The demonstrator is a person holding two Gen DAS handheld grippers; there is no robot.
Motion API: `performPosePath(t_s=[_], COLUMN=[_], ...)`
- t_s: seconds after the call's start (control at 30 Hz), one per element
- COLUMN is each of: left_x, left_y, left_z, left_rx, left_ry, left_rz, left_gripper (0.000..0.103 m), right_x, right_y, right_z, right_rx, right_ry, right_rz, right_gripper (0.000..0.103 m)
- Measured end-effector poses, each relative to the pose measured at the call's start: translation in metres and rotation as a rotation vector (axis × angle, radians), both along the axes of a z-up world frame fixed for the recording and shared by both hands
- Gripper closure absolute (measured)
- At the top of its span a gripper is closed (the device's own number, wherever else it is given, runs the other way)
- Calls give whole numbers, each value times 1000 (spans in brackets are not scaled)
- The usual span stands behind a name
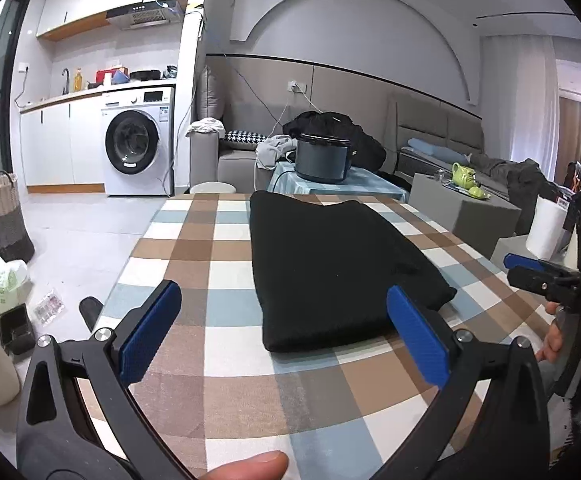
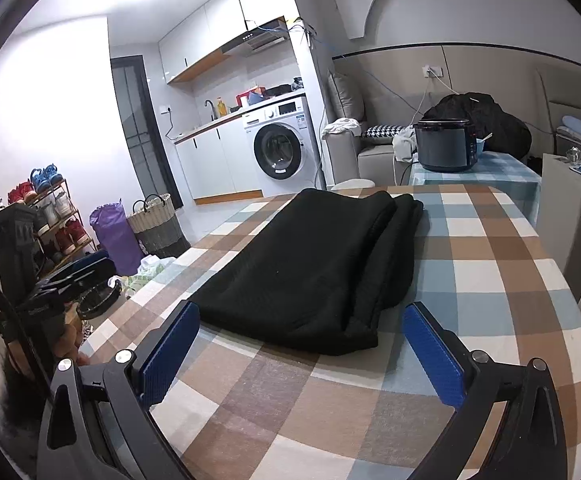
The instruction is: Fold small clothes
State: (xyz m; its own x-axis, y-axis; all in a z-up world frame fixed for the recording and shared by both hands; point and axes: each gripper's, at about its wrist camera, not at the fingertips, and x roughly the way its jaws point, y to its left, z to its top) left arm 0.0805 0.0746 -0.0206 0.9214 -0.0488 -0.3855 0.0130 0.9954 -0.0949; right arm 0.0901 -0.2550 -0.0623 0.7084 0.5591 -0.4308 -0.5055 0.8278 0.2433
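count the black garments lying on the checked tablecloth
1. A single folded black knit garment lies flat on the brown, blue and white checked tablecloth, just beyond both open grippers. Other dark clothing sits heaped on the sofa behind, off the table.

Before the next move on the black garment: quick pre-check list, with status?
1. Left claw open, nothing between its pads: ok.
2. Right claw open, nothing held: ok.
3. Black garment lies folded on the checked tablecloth, not hanging off: ok.
4. Fold layers aligned: not ok, a lower layer sticks out along the right edge in the right wrist view.
5. Cloth around the garment free of other items: ok.
6. Underside creases: cannot tell.
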Motion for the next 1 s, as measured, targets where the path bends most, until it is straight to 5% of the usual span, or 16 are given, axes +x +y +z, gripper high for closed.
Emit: performPosePath(t_s=[0.17, 0.5, 1.0], left_x=[1, 5, 27], left_y=[0, -30, -17], left_z=[-8, -19, -30], left_rx=[-55, 29, 48], left_ry=[60, 94, 32], left_rz=[-21, -62, -25], left_gripper=[1, 0, 0], right_x=[-9, -13, -13], right_y=[0, -7, -4], right_z=[-2, -3, -6], right_rx=[-20, -7, -4], right_ry=[-12, -35, -117], right_rz=[-5, -9, -16], right_gripper=[0, 0, 0])
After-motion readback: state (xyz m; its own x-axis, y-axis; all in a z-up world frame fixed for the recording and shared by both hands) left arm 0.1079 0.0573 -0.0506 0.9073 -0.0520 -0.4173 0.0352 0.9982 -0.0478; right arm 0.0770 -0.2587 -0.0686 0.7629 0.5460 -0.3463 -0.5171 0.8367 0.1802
